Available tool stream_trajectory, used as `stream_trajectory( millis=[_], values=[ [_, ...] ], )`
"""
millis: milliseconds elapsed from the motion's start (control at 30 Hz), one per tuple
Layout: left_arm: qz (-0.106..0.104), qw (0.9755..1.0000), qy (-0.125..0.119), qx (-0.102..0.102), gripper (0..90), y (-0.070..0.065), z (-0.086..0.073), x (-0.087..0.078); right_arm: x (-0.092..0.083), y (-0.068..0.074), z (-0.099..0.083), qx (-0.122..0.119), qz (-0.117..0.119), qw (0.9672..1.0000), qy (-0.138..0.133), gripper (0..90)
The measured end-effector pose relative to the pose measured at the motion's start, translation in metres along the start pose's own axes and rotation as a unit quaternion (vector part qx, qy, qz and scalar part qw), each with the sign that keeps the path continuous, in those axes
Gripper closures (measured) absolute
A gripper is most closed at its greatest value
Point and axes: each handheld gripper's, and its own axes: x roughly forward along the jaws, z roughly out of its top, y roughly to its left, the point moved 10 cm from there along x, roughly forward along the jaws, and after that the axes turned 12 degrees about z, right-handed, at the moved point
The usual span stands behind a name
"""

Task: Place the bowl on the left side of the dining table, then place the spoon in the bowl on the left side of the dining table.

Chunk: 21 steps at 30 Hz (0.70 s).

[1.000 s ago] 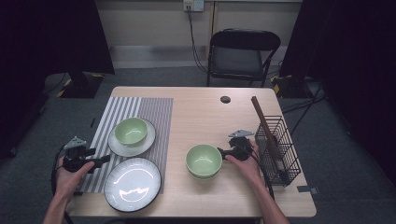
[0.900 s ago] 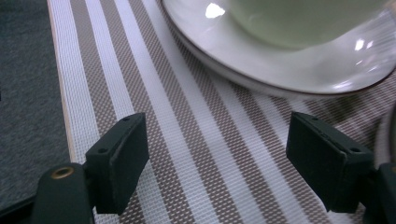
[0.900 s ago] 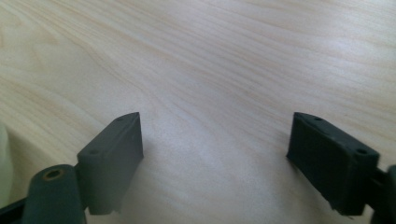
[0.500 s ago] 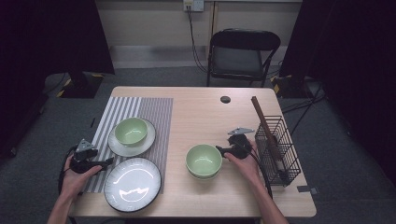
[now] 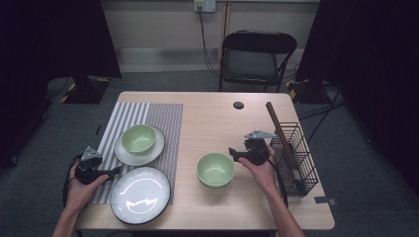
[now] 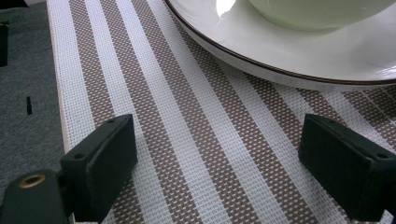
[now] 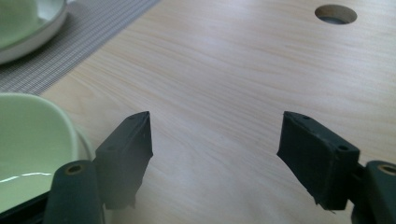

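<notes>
My left tongs (image 5: 114, 171) sit at the lower left of the high view, released, with nothing between the jaws; they have just been opening. In the left gripper view the two black jaws stand wide apart over the brown-and-white striped placemat (image 6: 196, 154), and the rim of the small white plate (image 6: 299, 60) runs across the upper right of that frame, clear of both jaws. On that plate stands a light green bowl (image 5: 139, 138), left of centre in the high view. Just to the right of my left tongs, at the lower left, lies the large white plate (image 5: 140, 194), half on the placemat and half on the bare counter (image 5: 217, 123).

My right tongs (image 5: 232, 152) are right of centre in the high view, also released and empty, though their jaws have just been closing a little. They are near the rim of the second green bowl (image 5: 215, 169), which stands on the wood just below and left of them. In the right gripper view that bowl fills the lower left corner beside the left jaw, and I cannot tell whether the two touch; between the jaws there is bare wood.

Behind my right hand, at the right edge of the counter, stands the black wire rack (image 5: 295, 153) with a brown wooden stick (image 5: 276, 123) leaning on it. A round cable hole (image 5: 239, 105) sits near the far edge, and a black folding chair (image 5: 257, 59) stands beyond, at the top of the frame.
</notes>
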Motion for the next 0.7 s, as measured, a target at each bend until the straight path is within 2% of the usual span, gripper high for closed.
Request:
stream_trajectory(
  millis=[167,367,700],
  values=[
    [0.0,1.0,-0.001,0.001,10.8,0.0,0.0,0.0,-0.011,0.012,0.01,-0.001,0.024,0.9996,-0.016,28.1],
    [-0.002,1.0,-0.002,-0.002,10.4,0.0,0.0,0.001,-0.021,0.024,0.021,-0.011,0.034,0.9991,-0.024,30.7],
    [-0.003,1.0,-0.002,-0.001,10.3,0.0,0.0,0.001,-0.027,0.036,0.035,-0.021,0.064,0.9973,-0.031,34.2]
  ],
)
